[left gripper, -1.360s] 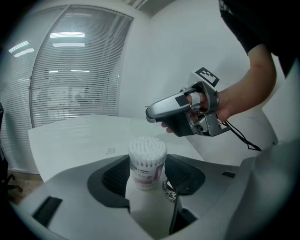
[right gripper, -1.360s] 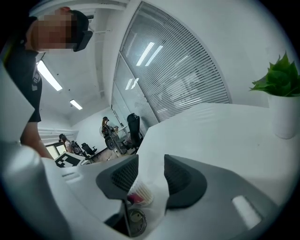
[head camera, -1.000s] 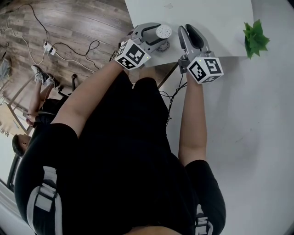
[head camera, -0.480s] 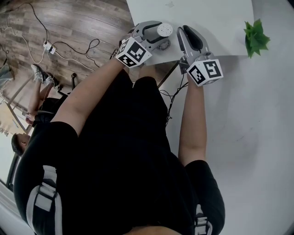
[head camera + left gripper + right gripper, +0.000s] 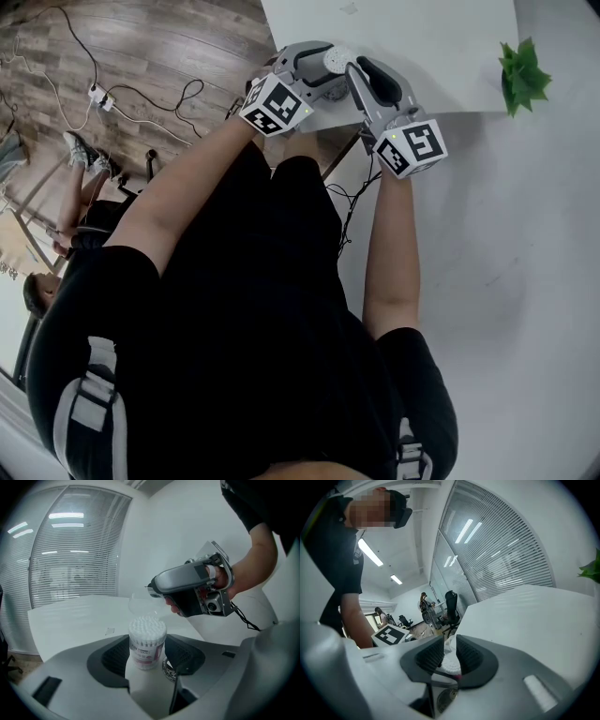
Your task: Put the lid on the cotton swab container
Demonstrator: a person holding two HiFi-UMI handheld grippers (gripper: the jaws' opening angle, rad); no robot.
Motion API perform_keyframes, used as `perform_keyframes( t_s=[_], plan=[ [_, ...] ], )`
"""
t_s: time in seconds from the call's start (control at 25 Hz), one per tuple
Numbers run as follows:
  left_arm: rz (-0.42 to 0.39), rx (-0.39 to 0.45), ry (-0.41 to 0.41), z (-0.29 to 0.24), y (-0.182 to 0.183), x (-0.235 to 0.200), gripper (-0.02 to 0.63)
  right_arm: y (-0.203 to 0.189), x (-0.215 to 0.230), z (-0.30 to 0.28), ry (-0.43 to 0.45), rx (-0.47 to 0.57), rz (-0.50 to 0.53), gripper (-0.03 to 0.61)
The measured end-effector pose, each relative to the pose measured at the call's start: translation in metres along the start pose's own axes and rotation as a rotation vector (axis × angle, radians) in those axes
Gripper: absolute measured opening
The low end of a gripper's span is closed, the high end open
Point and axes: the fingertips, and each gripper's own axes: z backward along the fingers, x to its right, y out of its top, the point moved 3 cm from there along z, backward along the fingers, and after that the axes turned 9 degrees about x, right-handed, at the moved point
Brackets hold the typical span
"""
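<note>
Head view: the left gripper (image 5: 319, 71) clamps the cotton swab container (image 5: 336, 59) upright, steadying it while the right gripper (image 5: 360, 71) leans in beside it. Left gripper view: the clear lid (image 5: 144, 604) hangs just above the container's open top, lined up for seating. Right gripper view: narrow jaws, just eased slightly wider, pinch the lid over the container

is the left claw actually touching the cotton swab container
Touching. The left gripper view shows the cotton swab container standing between the two pads of the left claw, its sides pressed against both.
</note>
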Motion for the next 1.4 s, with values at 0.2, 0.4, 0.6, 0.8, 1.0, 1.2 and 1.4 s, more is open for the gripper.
perform_keyframes(
  t_s=[0.2, 0.4, 0.6, 0.8, 1.0, 1.2, 1.4],
  plan=[
    [0.001, 0.001, -0.006, -0.001, 0.0, 0.0, 0.238, -0.01, -0.003, -0.004, 0.007, -0.018, -0.022, 0.091],
    [0.004, 0.004, -0.009, -0.001, 0.0, -0.001, 0.238, -0.019, -0.006, -0.011, 0.013, -0.048, -0.029, 0.089],
    [-0.004, 0.003, -0.016, -0.001, 0.0, 0.0, 0.238, -0.029, -0.004, -0.016, -0.015, -0.097, 0.0, 0.086],
    [-0.002, 0.004, -0.02, -0.001, 0.0, -0.001, 0.241, -0.033, -0.006, -0.02, -0.046, -0.161, 0.124, 0.063],
    [0.003, 0.003, -0.028, -0.001, 0.0, 0.0, 0.243, -0.036, -0.008, -0.022, -0.087, -0.178, 0.195, 0.054],
    [0.049, -0.01, -0.033, 0.0, -0.002, 0.0, 0.253, -0.038, -0.007, -0.022, -0.125, -0.15, 0.226, 0.038],
    [0.059, -0.024, -0.032, 0.011, -0.002, -0.003, 0.265, -0.038, -0.007, -0.022, -0.141, -0.151, 0.236, 0.038]
  ],
)
